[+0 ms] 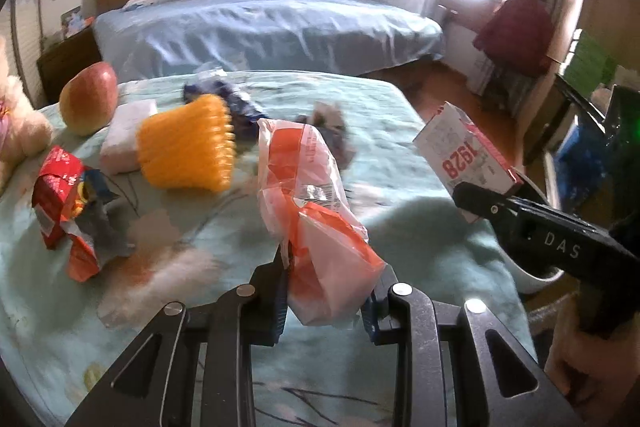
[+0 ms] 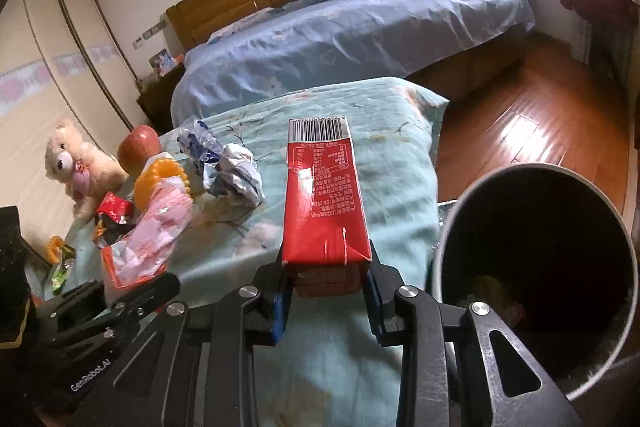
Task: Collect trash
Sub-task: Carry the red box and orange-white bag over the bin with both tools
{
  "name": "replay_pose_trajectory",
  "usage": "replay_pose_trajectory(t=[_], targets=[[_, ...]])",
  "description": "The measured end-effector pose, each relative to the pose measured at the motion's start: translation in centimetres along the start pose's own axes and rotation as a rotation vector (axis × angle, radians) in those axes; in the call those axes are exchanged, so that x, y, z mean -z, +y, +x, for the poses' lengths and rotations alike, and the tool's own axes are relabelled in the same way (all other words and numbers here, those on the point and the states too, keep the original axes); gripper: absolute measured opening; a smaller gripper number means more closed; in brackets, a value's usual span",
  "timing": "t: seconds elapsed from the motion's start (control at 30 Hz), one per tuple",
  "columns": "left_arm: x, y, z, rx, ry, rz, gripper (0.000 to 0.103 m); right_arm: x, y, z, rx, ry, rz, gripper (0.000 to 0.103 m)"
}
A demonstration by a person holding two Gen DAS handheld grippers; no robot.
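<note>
My left gripper (image 1: pixel 326 301) is shut on an orange-and-clear plastic wrapper (image 1: pixel 310 203) and holds it above the teal bed cover (image 1: pixel 400 227). My right gripper (image 2: pixel 328 301) is shut on a red drink carton (image 2: pixel 322 203), held just left of the round trash bin (image 2: pixel 536 267). The carton (image 1: pixel 466 157) and the right gripper (image 1: pixel 492 203) also show in the left wrist view, the wrapper (image 2: pixel 148 231) and the left gripper (image 2: pixel 132 291) in the right wrist view. A red snack wrapper (image 1: pixel 66 203), a crumpled blue-white wrapper (image 2: pixel 232 171) and a grey scrap (image 1: pixel 332 131) lie on the cover.
An apple (image 1: pixel 90 99), an orange ribbed plastic piece (image 1: pixel 188 143), a white tissue pack (image 1: pixel 126 135) and a teddy bear (image 2: pixel 76 163) are on the teal cover. A blue bed (image 1: pixel 260 31) stands behind. Wooden floor (image 2: pixel 532 119) lies to the right.
</note>
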State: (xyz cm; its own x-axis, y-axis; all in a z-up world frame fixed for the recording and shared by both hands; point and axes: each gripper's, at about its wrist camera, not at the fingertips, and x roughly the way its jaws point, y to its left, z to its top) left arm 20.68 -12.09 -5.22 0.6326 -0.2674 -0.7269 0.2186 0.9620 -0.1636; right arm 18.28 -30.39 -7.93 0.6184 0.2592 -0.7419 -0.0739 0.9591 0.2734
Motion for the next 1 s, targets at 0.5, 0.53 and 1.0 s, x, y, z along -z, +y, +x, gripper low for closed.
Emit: replay_pose_trajectory(t=[0.5, 0.53, 1.0], targets=[[0.4, -4.5, -1.0, 0.079, 0.007, 0.100, 0.028, 2.2, -3.9, -4.8, 0.060, -0.044, 0.078, 0.031], [0.3, -4.9, -0.9, 0.086, 0.009, 0.108, 0.028, 2.3, -4.3, -5.0, 0.066, -0.045, 0.085, 0.031], [-0.5, -9.2, 1.3, 0.152, 0.040, 0.190, 0.028, 3.3, -8.9, -7.5, 0.154, -0.067, 0.154, 0.031]])
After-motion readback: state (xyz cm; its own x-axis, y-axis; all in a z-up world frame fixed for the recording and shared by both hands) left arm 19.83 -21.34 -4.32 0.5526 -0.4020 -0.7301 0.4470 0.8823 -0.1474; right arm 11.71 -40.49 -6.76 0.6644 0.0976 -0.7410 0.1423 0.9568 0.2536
